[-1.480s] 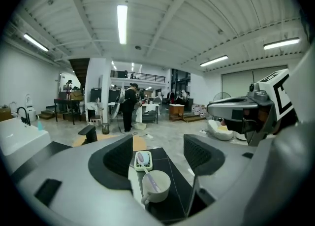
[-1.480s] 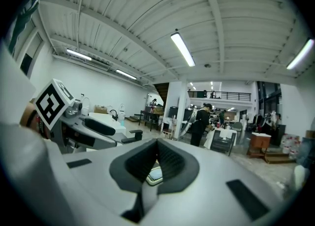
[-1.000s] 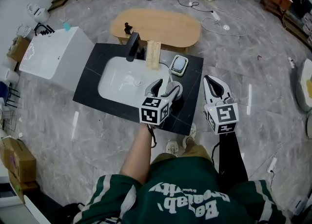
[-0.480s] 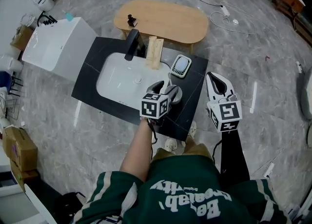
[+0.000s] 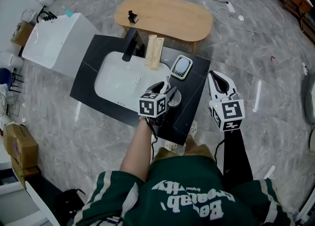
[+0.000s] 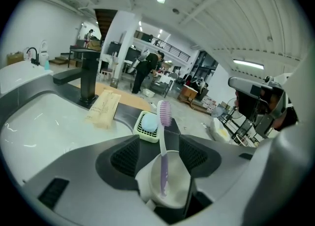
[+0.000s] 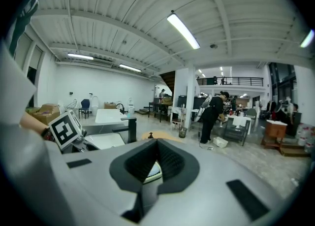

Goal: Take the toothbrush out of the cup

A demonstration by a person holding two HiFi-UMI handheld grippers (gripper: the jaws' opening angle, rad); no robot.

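Observation:
A purple toothbrush (image 6: 163,136) stands upright in a white cup (image 6: 170,190) on the black counter (image 5: 189,116), right of the sink. My left gripper (image 6: 160,147) reaches down over the cup (image 5: 173,97). Its jaws stand one on each side of the cup and have just been closing in on it. I see no firm press on its wall. The brush head (image 6: 164,113) rises above the pads. My right gripper (image 5: 220,83) hangs off the counter's right edge, its jaws (image 7: 156,163) shut on nothing.
A green soap dish (image 5: 181,66) with a bar sits behind the cup. A black faucet (image 5: 129,45) and a tan packet (image 5: 152,52) stand behind the white basin (image 5: 123,77). Beyond are an oval wooden table (image 5: 165,18) and a white cabinet (image 5: 54,48).
My left gripper has sunk toward the counter and its jaws have narrowed around the cup. The right gripper has drifted a little beside the counter's right edge.

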